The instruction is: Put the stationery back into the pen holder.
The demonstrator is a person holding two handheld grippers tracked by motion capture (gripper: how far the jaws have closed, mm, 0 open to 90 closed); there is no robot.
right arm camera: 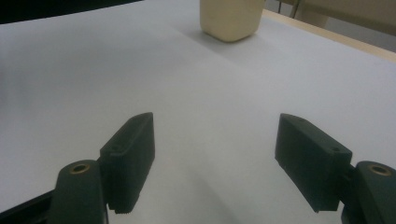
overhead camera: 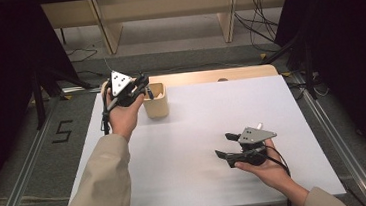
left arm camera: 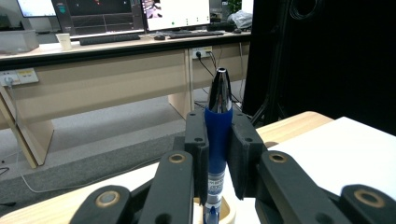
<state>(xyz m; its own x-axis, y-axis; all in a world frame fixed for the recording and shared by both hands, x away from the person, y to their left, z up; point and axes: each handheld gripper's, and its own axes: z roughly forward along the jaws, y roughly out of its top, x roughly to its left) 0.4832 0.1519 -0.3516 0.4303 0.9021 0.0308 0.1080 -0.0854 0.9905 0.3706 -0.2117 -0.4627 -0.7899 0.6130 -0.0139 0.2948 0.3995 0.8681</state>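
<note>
Left gripper view: left tongs clamp blue pen above cup; right tongs wide open, empty.

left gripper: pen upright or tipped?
Upright. The blue pen stands vertical, tip up, clamped in the left gripper, its lower end over the beige holder.

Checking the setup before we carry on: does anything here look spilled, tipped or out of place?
Nothing stands out. The cup stands upright on the white table, the left gripper holds a blue pen upright above it, and the right gripper hovers open over bare table.
</note>
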